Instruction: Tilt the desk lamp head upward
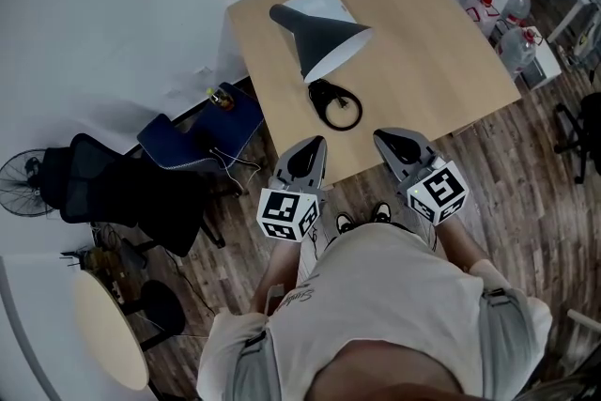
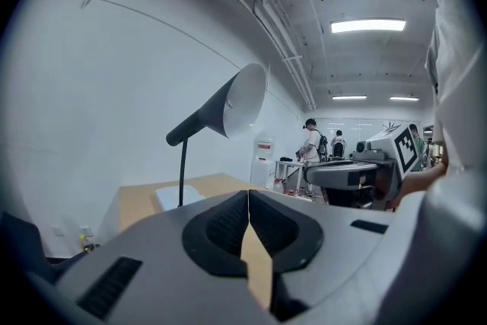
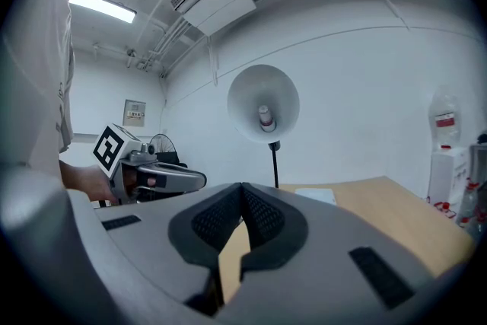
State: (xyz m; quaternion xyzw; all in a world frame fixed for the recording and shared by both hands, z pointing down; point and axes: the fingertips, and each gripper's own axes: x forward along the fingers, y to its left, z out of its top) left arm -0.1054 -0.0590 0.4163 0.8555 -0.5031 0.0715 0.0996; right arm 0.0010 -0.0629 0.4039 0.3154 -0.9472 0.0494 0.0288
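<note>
Desk lamp: dark grey cone shade with a white inside, thin black stem, round black base. It stands mid-table, its shade opening facing the near edge. Left gripper and right gripper are at the near edge, jaws closed on nothing. The lamp stands beyond both, apart from them.

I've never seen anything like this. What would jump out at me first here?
The black desk lamp stands out first, its cone-shaped head, white inside, reaching over the pale wooden table. Next come the left gripper and the right gripper, held side by side at the table's near edge and pointed toward the lamp, both with jaws together and nothing between them.
</note>
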